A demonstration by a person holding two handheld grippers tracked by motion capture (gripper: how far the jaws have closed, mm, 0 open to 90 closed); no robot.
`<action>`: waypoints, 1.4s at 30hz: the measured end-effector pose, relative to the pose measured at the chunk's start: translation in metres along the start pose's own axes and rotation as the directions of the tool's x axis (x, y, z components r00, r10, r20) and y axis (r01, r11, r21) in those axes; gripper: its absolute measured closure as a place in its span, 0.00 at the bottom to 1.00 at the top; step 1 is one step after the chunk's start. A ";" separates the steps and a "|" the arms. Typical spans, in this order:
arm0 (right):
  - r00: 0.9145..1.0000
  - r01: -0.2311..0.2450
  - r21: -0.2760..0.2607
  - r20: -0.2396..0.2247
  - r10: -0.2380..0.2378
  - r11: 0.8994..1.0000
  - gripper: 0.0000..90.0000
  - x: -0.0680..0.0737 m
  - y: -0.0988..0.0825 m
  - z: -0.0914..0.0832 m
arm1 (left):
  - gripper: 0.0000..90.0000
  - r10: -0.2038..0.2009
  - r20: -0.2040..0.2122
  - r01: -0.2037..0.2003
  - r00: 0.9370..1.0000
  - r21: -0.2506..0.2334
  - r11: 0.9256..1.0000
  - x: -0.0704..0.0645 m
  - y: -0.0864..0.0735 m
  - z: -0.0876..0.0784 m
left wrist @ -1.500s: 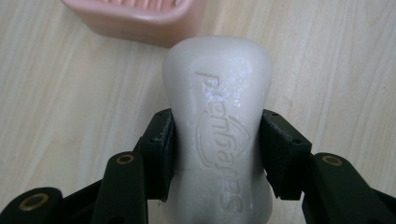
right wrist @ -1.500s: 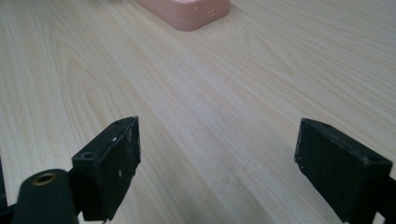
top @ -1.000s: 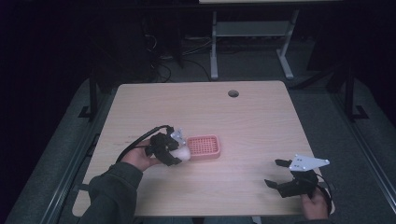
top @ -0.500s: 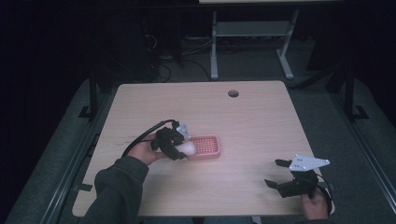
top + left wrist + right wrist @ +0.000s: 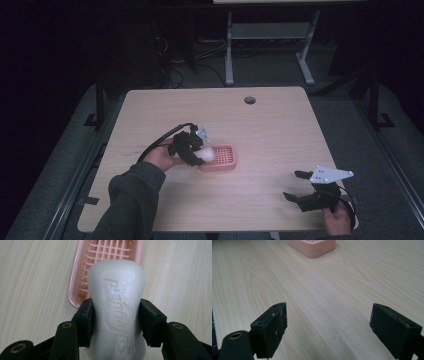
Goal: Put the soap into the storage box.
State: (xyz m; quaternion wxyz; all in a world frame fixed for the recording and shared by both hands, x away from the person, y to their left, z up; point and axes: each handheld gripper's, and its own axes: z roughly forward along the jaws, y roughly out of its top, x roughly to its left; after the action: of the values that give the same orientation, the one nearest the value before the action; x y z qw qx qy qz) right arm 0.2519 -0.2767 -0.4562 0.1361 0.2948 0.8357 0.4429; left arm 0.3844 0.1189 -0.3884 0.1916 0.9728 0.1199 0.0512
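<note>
- White soap (image 5: 116,307) is sitting clamped between the left gripper (image 5: 192,150) jaws, hanging over the near end of the pink tray (image 5: 82,277).
- Wet soap is looking slippery, so it could be sliding out onto the surface (image 5: 280,135).
- Right gripper (image 5: 305,187) is waiting at the near right, jaws wide apart.
</note>
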 end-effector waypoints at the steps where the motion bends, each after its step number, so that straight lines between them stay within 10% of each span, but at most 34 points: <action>1: 1.000 -0.001 0.000 -0.001 0.001 1.000 0.16 0.000 0.000 0.000 | 0.56 -0.001 0.000 0.001 1.000 0.000 1.000 0.000 0.002 0.001; 42: 1.000 -0.008 -0.018 -0.008 0.008 1.000 0.16 0.000 0.000 -0.002 | 0.56 0.020 0.031 -0.022 0.999 0.047 0.999 0.015 0.047 0.041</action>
State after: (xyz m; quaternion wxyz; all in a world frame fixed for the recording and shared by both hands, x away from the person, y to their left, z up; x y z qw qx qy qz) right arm 0.2513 -0.2782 -0.4554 0.1336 0.2949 0.8310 0.4523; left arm 0.4152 0.0660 -0.4075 0.1700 0.9789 0.1079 0.0357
